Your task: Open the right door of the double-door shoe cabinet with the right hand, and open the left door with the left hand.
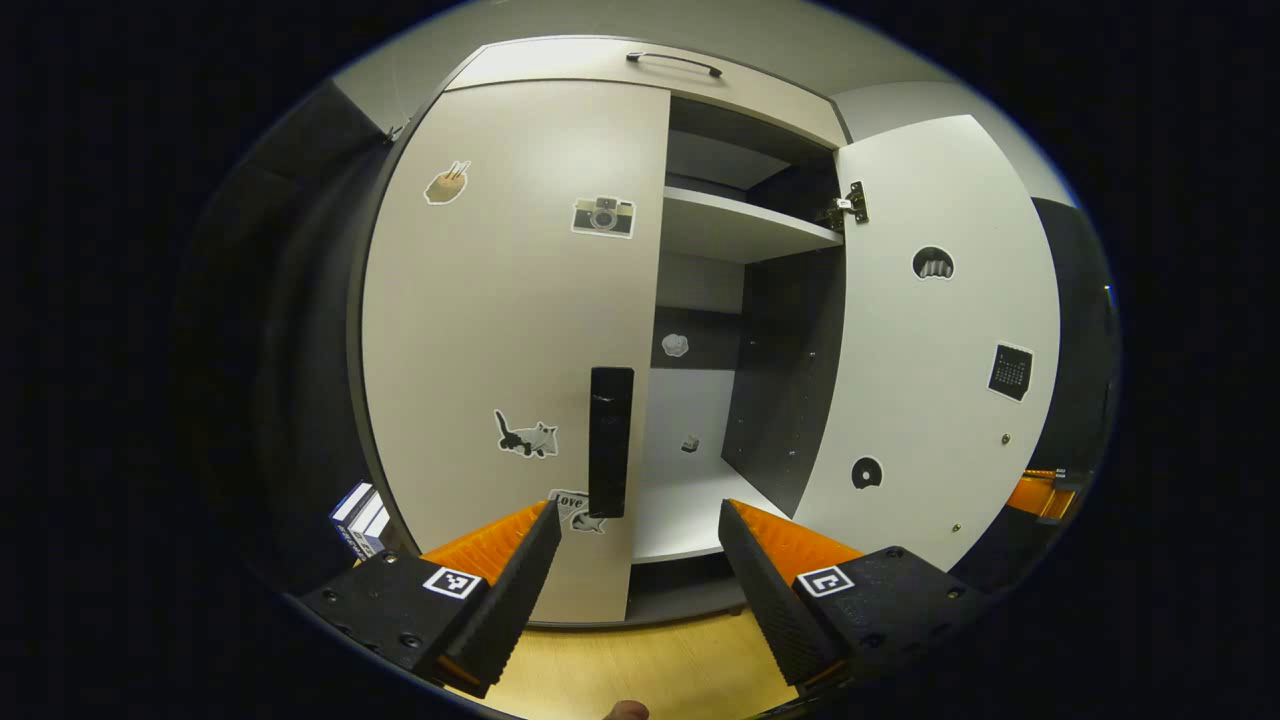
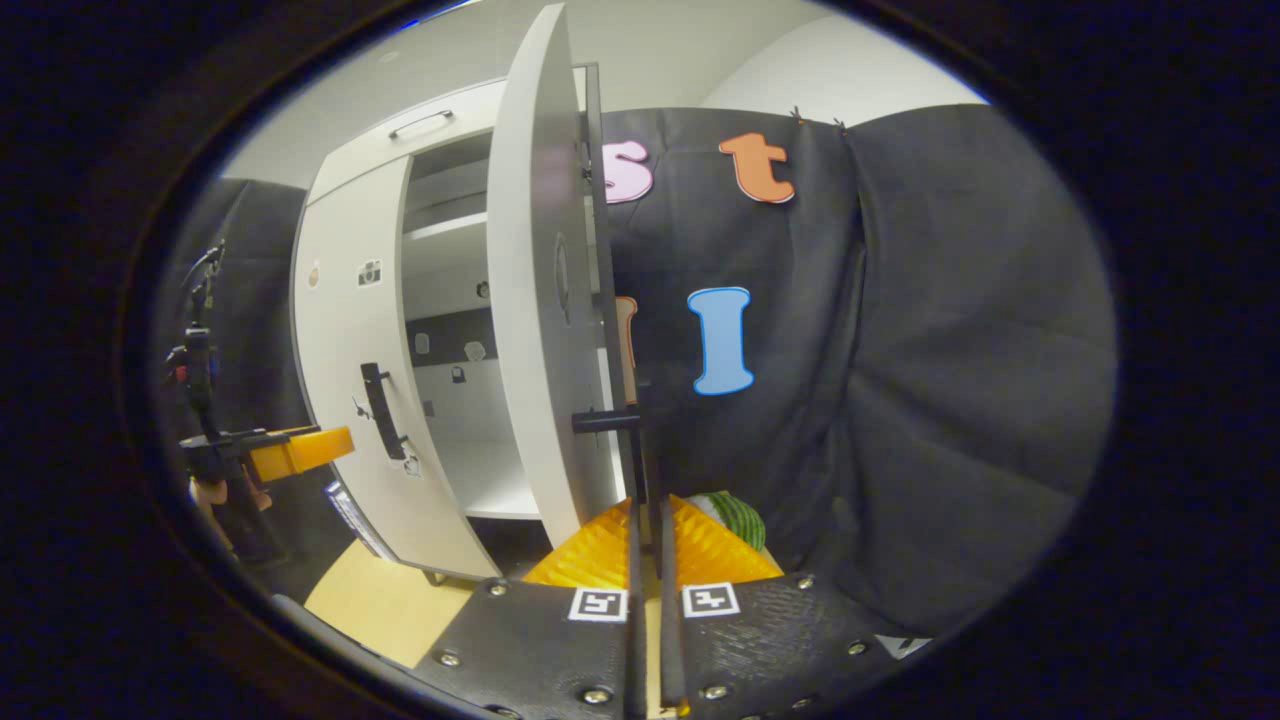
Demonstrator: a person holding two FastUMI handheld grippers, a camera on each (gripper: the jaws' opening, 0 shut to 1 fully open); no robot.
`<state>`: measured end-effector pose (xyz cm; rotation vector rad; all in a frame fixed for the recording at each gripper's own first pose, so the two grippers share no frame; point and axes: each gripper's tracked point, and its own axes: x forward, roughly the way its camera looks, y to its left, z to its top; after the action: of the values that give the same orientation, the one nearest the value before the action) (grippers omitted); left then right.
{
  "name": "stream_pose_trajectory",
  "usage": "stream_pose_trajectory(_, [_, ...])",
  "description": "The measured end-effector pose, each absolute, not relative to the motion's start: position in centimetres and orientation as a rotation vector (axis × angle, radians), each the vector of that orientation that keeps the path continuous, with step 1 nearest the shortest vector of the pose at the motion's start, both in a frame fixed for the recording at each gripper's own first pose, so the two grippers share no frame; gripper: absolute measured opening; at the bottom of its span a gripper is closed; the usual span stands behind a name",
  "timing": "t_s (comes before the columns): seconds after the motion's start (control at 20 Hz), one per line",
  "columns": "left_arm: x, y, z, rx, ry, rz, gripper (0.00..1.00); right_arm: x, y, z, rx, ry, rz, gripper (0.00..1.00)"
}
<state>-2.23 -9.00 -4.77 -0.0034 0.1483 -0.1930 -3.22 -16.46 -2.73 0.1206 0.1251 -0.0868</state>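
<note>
My right gripper pinches the open right door's handle. My left gripper, jaws apart, nears the shut left door's handle; approaching off-centre could miss it.

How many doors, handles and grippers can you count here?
Doors: 2, left door shut, right door open
Handles: 3, drawer handle, left door handle, right door handle
Grippers: 2, left gripper open, right gripper shut on the right door handle
Total: 7
</note>
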Motion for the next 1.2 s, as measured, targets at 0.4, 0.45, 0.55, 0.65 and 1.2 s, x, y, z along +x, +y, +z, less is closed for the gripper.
stream_pose_trajectory(0.4, [1.8, -7.2, -4.9, -0.004, 0.134, -0.124, 0.99, -3.1, -16.8, -3.5, 0.151, 0.122, -0.104, 0.06])
stream_pose_trajectory(0.45, [2.4, -7.0, -5.1, -0.004, 0.133, -0.113, 0.99, -3.1, -17.0, -3.5, 0.150, 0.121, -0.104, 0.06])
stream_pose_trajectory(0.55, [3.7, -6.5, -5.4, -0.007, 0.134, -0.096, 0.99, -2.9, -16.8, -3.5, 0.133, 0.121, -0.109, 0.06])
stream_pose_trajectory(0.65, [4.7, -6.2, -5.8, -0.003, 0.143, -0.084, 0.99, -2.7, -17.2, -3.6, 0.119, 0.122, -0.121, 0.06])
stream_pose_trajectory(1.2, [8.7, -6.0, -6.1, 0.047, 0.115, -0.039, 0.99, -1.9, -17.2, -3.6, 0.143, 0.132, -0.108, 0.11])
